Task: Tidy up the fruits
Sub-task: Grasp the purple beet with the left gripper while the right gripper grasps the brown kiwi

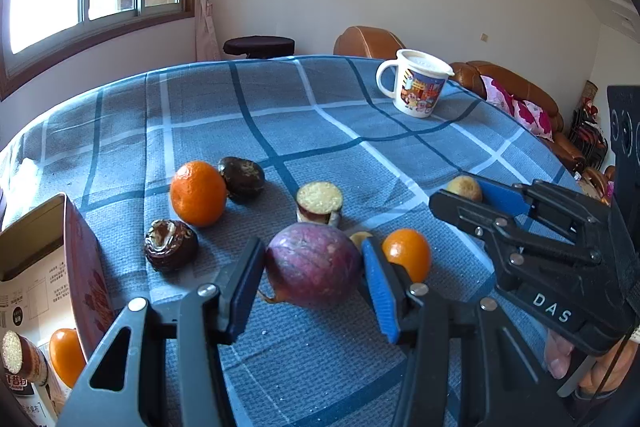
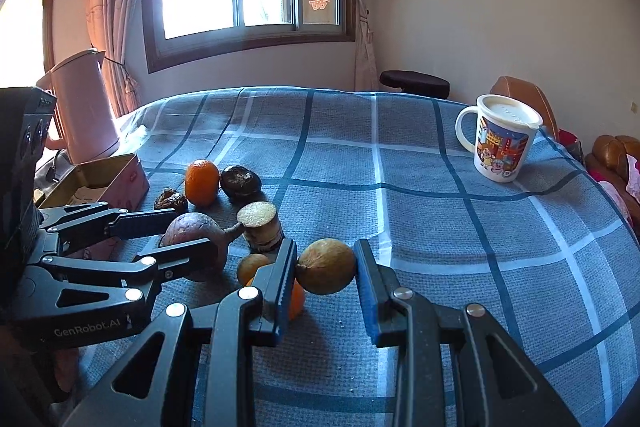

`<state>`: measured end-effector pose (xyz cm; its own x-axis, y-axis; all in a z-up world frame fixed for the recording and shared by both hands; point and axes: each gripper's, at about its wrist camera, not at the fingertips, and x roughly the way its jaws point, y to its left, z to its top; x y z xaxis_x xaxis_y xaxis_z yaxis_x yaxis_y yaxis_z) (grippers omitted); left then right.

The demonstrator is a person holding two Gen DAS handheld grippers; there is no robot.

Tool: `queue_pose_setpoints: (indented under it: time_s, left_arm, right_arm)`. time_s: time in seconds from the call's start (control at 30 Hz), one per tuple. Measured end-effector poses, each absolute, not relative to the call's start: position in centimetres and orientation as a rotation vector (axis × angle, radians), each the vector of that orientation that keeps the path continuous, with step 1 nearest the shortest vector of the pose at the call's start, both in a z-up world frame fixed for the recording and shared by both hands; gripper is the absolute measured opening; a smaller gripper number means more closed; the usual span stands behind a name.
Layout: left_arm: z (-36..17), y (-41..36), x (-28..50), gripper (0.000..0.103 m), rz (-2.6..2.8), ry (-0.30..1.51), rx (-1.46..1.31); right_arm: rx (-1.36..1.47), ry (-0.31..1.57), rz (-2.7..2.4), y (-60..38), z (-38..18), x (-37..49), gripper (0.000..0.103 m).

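A purple round root rests on the blue checked cloth, and my left gripper is shut on it, a pad pressing each side. The right wrist view shows the same grip from the side. My right gripper is shut on a tan round fruit, which seems held just above the cloth; it also shows at the right. Loose around them lie a large orange, a small orange, two dark brown chestnut-like fruits and a cut stalk piece.
An open cardboard box stands at the left table edge with an orange and a cut piece inside. A printed mug stands at the far right, a pink kettle far left. A brown sofa lies beyond the table.
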<state>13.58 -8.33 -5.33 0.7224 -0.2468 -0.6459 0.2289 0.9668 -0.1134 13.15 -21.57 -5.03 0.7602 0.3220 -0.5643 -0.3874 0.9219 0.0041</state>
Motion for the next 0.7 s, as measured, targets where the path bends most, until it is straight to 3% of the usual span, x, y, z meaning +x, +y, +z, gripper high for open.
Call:
queue_pose_setpoints:
  time_s: [0.7]
  left_arm:
    - [-4.2,-7.3,11.7,0.052,-0.268,0.617,-0.065]
  right_arm:
    - [-0.095,0.527,0.423,-21.9,-4.4,12.1,0.031]
